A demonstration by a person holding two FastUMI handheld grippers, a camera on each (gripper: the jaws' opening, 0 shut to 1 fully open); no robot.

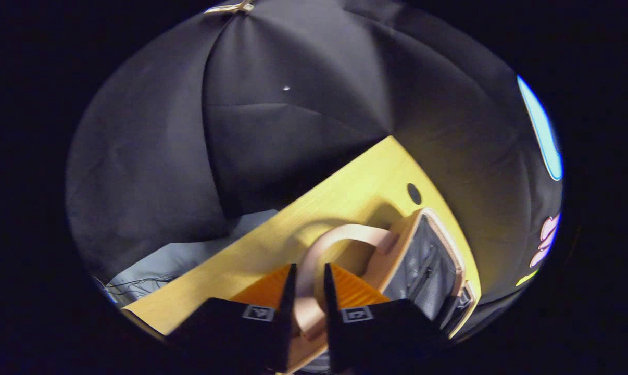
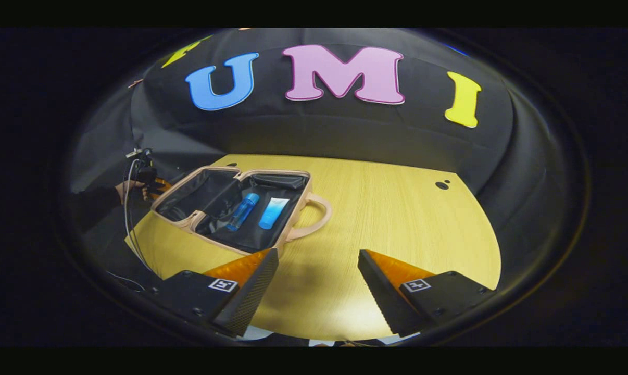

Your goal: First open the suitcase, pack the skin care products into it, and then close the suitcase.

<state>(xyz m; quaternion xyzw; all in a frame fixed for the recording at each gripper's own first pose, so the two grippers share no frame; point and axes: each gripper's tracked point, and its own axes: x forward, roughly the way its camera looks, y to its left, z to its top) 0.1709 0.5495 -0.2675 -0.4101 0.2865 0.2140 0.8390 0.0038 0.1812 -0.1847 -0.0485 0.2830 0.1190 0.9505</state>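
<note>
The beige suitcase (image 2: pixel 189 221) lies open on the yellow table (image 2: pixel 397 219), left of centre in the right gripper view. Inside its dark lining lie a blue bottle (image 2: pixel 242 211) and a blue tube (image 2: pixel 273 213) side by side. One handle (image 2: pixel 316 219) arches off its right side. My right gripper (image 2: pixel 316 265) hangs open over bare table in front of the case, with nothing between its fingers. In the left gripper view my left gripper (image 1: pixel 308 276) is shut on the suitcase's other beige handle (image 1: pixel 340 237), beside the grey-lined lid (image 1: pixel 423 260). A hand holds that left gripper (image 2: pixel 148 183) at the case's far left edge.
A small black hole (image 2: pixel 442 184) marks the table's far right part. Black cloth walls ring the table. Past the table's left edge is grey floor (image 1: pixel 178 260) with thin cables. Wide bare tabletop stretches right of the suitcase.
</note>
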